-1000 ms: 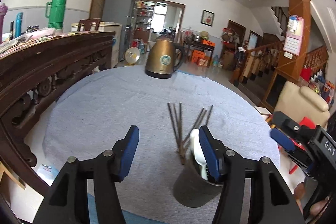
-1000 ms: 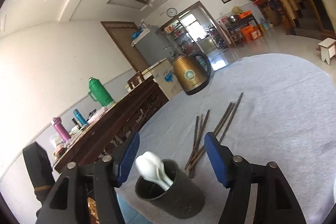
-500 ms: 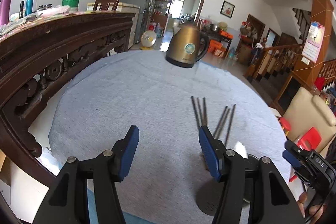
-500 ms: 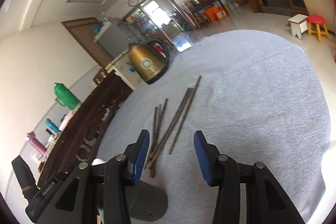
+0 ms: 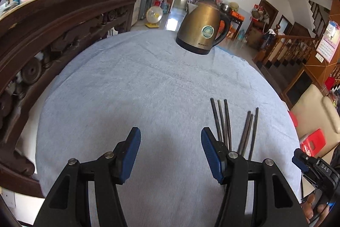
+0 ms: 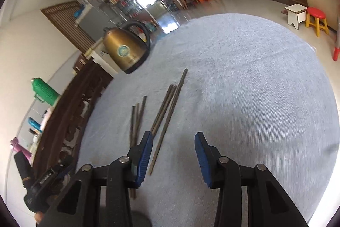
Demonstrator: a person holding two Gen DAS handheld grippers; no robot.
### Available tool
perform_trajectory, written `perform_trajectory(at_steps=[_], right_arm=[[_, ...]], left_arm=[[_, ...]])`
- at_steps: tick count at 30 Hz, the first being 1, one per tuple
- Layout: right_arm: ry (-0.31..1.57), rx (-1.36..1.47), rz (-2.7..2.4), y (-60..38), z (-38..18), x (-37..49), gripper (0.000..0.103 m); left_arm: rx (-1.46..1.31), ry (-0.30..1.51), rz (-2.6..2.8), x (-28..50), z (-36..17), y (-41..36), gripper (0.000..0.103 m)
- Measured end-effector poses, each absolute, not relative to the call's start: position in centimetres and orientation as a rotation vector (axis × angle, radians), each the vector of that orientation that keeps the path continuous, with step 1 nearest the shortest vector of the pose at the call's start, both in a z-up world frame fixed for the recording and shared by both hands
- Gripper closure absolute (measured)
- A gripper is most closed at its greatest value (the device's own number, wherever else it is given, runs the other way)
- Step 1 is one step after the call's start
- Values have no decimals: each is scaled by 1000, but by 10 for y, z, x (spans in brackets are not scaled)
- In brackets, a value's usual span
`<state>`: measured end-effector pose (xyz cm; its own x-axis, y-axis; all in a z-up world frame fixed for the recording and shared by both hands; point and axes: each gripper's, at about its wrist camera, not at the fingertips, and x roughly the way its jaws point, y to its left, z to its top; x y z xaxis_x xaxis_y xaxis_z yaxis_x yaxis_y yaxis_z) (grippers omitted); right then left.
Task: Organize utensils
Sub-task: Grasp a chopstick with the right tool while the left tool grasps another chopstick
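Jaws of the left gripper (image 5: pixel 170 148) stand apart over bare grey tablecloth (image 5: pixel 148 82) with nothing between them, those of the right gripper (image 6: pixel 173 151) have just been narrowing on nothing, dark chopsticks (image 6: pixel 163 112) lie loose just beyond, and farther off stands a brass kettle (image 5: pixel 201 29).

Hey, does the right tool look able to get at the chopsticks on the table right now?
Probably yes. The right tool is open and empty, its jaws having just been narrowing, and the chopsticks lie loose on the gray cloth just ahead, slightly left, with nothing over them.
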<state>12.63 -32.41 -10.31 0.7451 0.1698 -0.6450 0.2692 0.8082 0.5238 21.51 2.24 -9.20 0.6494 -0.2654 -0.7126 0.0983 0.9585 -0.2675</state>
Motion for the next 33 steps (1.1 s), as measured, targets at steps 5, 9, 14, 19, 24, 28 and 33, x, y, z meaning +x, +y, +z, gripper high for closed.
perform_trajectory(at_steps=[5, 9, 14, 19, 24, 28, 33], right_arm=[[830, 623, -118, -342, -101, 193, 59], [899, 620, -178, -350, -107, 253, 60], [1031, 634, -265, -354, -130, 322, 69], [1153, 562, -356, -349, -147, 354, 76], [1158, 469, -388, -342, -147, 357, 90], [1139, 466, -343, -344, -146, 353, 94], [1097, 504, -265, -350, -145, 329, 95]], left_arm=[[-219, 894, -253, 263, -86, 4, 43], [-177, 984, -248, 301, -94, -14, 43], [-189, 1110, -253, 337, -112, -29, 43], [-196, 1203, -260, 364, -129, -56, 43], [-145, 1271, -242, 378, -152, -94, 44], [-143, 1290, -201, 385, -165, -105, 56], [-131, 1281, -199, 386, -164, -117, 57]])
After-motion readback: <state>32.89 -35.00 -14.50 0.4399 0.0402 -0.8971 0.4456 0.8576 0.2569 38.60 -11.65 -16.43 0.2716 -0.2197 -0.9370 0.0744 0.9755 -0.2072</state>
